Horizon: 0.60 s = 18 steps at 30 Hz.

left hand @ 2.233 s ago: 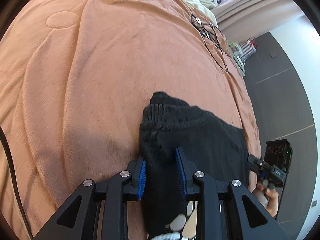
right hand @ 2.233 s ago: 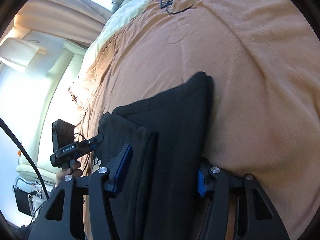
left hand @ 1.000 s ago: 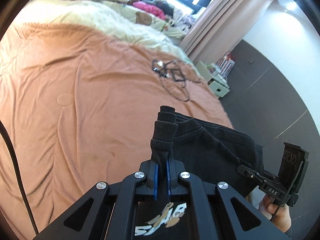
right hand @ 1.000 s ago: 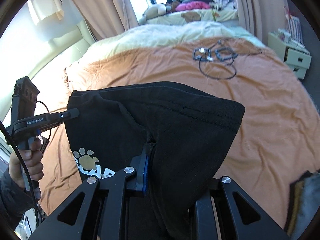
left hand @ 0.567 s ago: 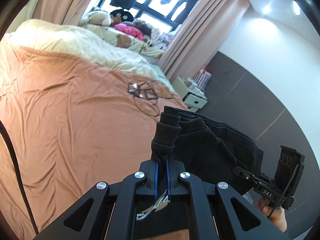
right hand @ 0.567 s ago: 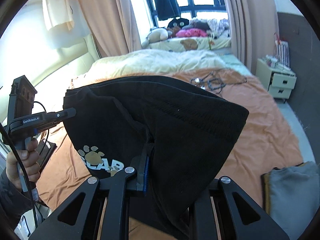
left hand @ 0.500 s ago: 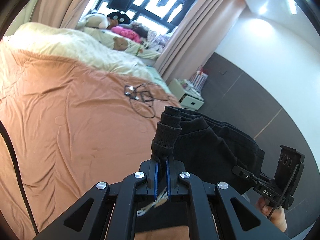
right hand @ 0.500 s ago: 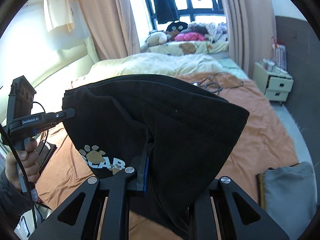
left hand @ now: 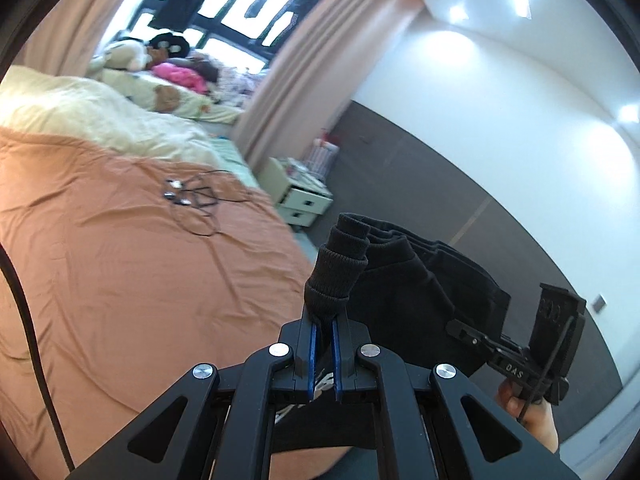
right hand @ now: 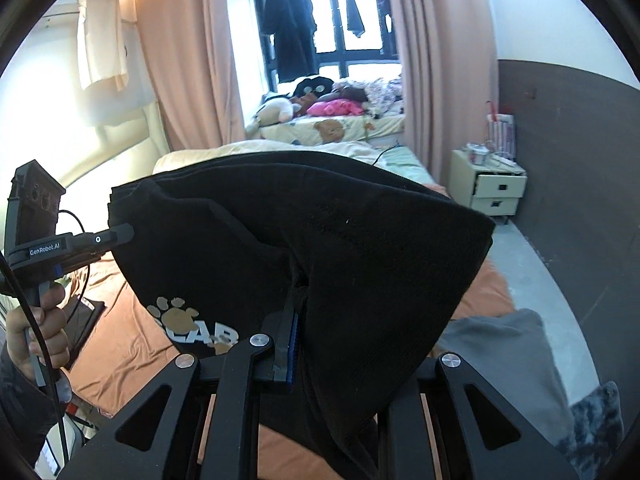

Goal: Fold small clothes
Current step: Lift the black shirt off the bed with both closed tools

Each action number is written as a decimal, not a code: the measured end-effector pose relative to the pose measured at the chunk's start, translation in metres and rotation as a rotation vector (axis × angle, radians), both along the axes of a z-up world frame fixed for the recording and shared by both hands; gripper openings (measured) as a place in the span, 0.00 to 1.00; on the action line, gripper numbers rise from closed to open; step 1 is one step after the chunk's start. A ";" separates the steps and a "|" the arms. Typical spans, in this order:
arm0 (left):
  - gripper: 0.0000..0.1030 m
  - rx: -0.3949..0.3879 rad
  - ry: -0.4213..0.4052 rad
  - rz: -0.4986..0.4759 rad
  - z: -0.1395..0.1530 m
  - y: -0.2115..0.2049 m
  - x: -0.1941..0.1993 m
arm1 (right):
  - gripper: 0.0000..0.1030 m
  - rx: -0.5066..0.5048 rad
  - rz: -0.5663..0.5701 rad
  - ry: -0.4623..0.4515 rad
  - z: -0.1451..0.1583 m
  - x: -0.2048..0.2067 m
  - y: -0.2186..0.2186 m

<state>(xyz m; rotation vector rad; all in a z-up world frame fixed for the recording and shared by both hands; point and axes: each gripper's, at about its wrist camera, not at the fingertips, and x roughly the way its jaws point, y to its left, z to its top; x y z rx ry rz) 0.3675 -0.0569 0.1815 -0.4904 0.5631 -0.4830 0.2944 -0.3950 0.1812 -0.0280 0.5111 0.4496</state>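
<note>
A small black sweatshirt (right hand: 340, 240) with a tan paw print and white letters (right hand: 188, 322) hangs folded in the air above the orange blanket (left hand: 140, 272). My left gripper (left hand: 324, 318) is shut on its ribbed cuff (left hand: 336, 276). In the right wrist view my right gripper (right hand: 304, 316) is shut on the sweatshirt's other end; one blue pad (right hand: 294, 340) shows, and fabric hides the other finger. Each view also shows the opposite gripper held by a hand: the right gripper (left hand: 456, 326) and the left gripper (right hand: 126, 234), both pinching the sweatshirt.
Tangled black cables (left hand: 192, 200) lie on the blanket. A white nightstand (right hand: 494, 192) stands by the dark wall. Folded grey clothes (right hand: 512, 352) lie at the lower right. Beyond the curtains is a window bench with plush toys (right hand: 316, 114).
Both grippers have lifted the sweatshirt off the blanket and carried it up and to the right. The views now take in the room instead of the bed surface.
</note>
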 end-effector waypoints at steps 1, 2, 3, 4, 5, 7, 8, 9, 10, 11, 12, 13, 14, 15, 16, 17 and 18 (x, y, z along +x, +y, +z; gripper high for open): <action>0.06 0.002 -0.006 -0.020 0.002 -0.011 -0.004 | 0.12 -0.005 -0.004 -0.010 0.002 -0.013 -0.001; 0.06 0.004 -0.010 -0.039 0.005 -0.023 -0.007 | 0.12 -0.006 -0.008 -0.016 0.004 -0.021 -0.002; 0.06 0.006 -0.011 -0.054 0.006 -0.033 -0.009 | 0.12 -0.004 -0.013 -0.021 0.005 -0.031 -0.009; 0.06 0.012 -0.011 -0.075 0.007 -0.047 -0.011 | 0.12 -0.004 -0.022 -0.024 0.004 -0.040 -0.015; 0.05 0.017 -0.012 -0.096 0.009 -0.060 -0.011 | 0.12 -0.008 -0.032 -0.027 0.003 -0.051 -0.024; 0.05 0.024 -0.015 -0.129 0.012 -0.083 -0.013 | 0.11 -0.012 -0.048 -0.036 0.002 -0.064 -0.035; 0.05 0.025 -0.019 -0.142 0.013 -0.092 -0.013 | 0.11 -0.008 -0.058 -0.039 0.002 -0.071 -0.042; 0.05 0.027 -0.024 -0.157 0.014 -0.103 -0.014 | 0.11 -0.005 -0.070 -0.041 0.002 -0.078 -0.050; 0.05 0.031 -0.026 -0.171 0.016 -0.116 -0.014 | 0.11 -0.004 -0.079 -0.041 0.001 -0.078 -0.053; 0.05 0.034 -0.025 -0.182 0.017 -0.127 -0.014 | 0.11 -0.004 -0.095 -0.045 0.001 -0.084 -0.060; 0.05 0.033 -0.023 -0.192 0.017 -0.135 -0.012 | 0.11 -0.005 -0.106 -0.049 0.002 -0.090 -0.064; 0.06 0.030 -0.023 -0.203 0.016 -0.142 -0.011 | 0.11 -0.001 -0.118 -0.057 0.002 -0.100 -0.071; 0.06 0.028 -0.025 -0.217 0.017 -0.154 -0.010 | 0.11 0.001 -0.126 -0.062 0.003 -0.103 -0.072; 0.06 0.030 -0.027 -0.225 0.017 -0.160 -0.010 | 0.11 0.003 -0.135 -0.068 0.003 -0.109 -0.076; 0.06 0.031 -0.028 -0.234 0.017 -0.168 -0.009 | 0.11 0.002 -0.146 -0.074 0.003 -0.114 -0.079; 0.06 0.028 -0.029 -0.248 0.017 -0.176 -0.009 | 0.11 0.000 -0.158 -0.081 0.004 -0.119 -0.082; 0.06 0.026 -0.030 -0.263 0.017 -0.184 -0.009 | 0.11 -0.002 -0.168 -0.086 0.004 -0.117 -0.083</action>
